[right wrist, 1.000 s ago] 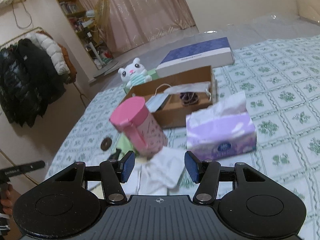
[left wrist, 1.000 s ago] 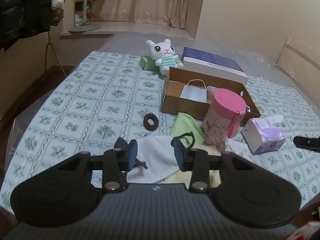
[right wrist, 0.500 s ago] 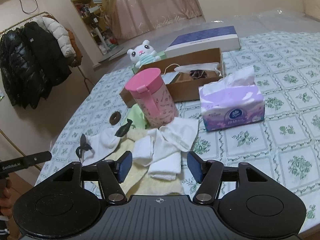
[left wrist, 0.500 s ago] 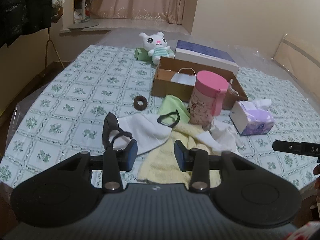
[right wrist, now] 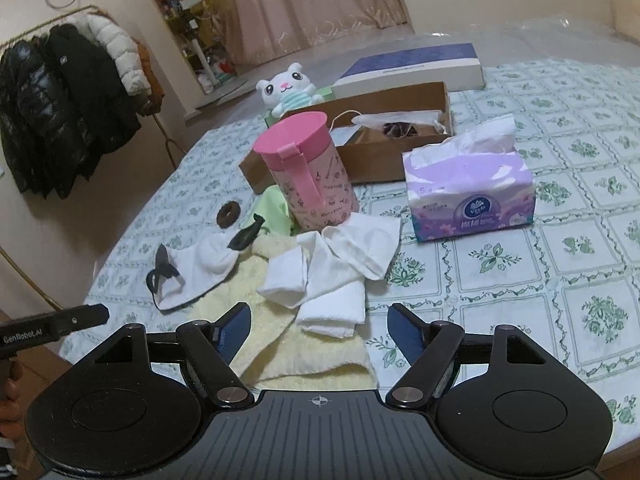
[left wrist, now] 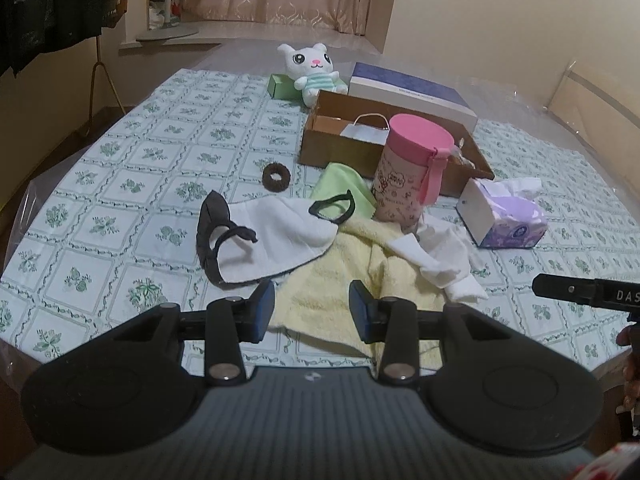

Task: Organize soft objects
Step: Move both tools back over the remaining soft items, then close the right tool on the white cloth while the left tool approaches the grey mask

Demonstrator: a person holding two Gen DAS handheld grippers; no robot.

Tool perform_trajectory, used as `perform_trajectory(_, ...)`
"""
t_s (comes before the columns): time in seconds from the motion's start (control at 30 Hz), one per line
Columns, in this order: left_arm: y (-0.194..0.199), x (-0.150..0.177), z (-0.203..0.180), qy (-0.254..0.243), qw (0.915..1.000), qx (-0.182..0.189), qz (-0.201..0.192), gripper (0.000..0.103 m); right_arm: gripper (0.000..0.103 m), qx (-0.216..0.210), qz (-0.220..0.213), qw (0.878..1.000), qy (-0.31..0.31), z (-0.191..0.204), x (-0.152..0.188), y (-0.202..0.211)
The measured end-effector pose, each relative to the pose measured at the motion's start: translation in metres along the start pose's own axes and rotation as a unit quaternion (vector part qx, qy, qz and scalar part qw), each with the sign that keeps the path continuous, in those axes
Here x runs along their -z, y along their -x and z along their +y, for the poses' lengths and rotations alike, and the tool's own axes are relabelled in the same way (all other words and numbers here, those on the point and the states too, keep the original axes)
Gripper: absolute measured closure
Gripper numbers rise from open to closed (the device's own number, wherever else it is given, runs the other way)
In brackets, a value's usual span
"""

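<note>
A pile of soft things lies near the table's front edge: a pale yellow towel (left wrist: 340, 280) (right wrist: 280, 344), a white cloth with black trim (left wrist: 276, 240) (right wrist: 192, 276), crumpled white cloths (left wrist: 444, 256) (right wrist: 332, 276) and a green cloth (left wrist: 340, 184). My left gripper (left wrist: 312, 308) hovers over the yellow towel, jaws apart and nothing between them. My right gripper (right wrist: 320, 328) hangs just before the white cloths; its jaws are opening, with nothing pressed between them. A brown hair tie (left wrist: 276, 176) (right wrist: 229, 213) lies apart on the tablecloth.
A pink-lidded cup (left wrist: 412, 172) (right wrist: 312, 176) stands behind the pile. A purple tissue pack (left wrist: 504, 220) (right wrist: 468, 192) sits to its right. Farther back are a brown cardboard box (left wrist: 344, 148) (right wrist: 396, 160), a white plush cat (left wrist: 312, 70) (right wrist: 286, 90) and a blue-white flat box (left wrist: 412, 92).
Both grippers drew back toward the table's front edge, so the whole cloth pile now shows. The right gripper's jaws have spread wider. The left jaws kept their gap.
</note>
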State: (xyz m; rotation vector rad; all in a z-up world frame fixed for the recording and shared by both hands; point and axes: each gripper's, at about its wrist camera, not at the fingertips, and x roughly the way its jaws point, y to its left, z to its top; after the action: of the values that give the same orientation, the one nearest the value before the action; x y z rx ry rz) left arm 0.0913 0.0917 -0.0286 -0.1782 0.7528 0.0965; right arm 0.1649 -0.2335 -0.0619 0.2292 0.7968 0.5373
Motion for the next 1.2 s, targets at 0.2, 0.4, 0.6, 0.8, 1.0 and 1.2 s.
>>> perform_trajectory(0.2,-0.005,0.002,0.003,0.003,1.0000,-0.003,0.006,0.065,0.028,0.010,0.008,0.999,0.039,0.008,0.005,-0.009)
perform_trajectory(0.4,-0.015,0.002,0.004,0.002,0.9999,-0.009,0.010,0.065,0.028,0.009,0.018,0.998,0.060,0.014,0.008,-0.023)
perform_trajectory(0.6,-0.028,0.001,0.008,0.007,0.9998,-0.007,0.017,0.064,0.028,0.008,0.029,0.997,0.074,0.018,0.006,-0.048)
perform_trajectory(0.8,-0.039,-0.003,0.013,0.008,0.9998,-0.009,0.018,0.063,0.028,0.022,0.022,0.994,0.106,0.022,-0.002,-0.073)
perform_trajectory(1.0,-0.055,-0.010,0.020,0.005,0.9997,-0.019,0.017,0.063,0.028,0.046,0.008,0.987,0.152,0.020,-0.015,-0.101)
perform_trajectory(1.2,-0.073,-0.016,0.028,0.008,0.9994,-0.030,0.017,0.063,0.028,0.058,0.004,0.979,0.195,0.018,-0.022,-0.132)
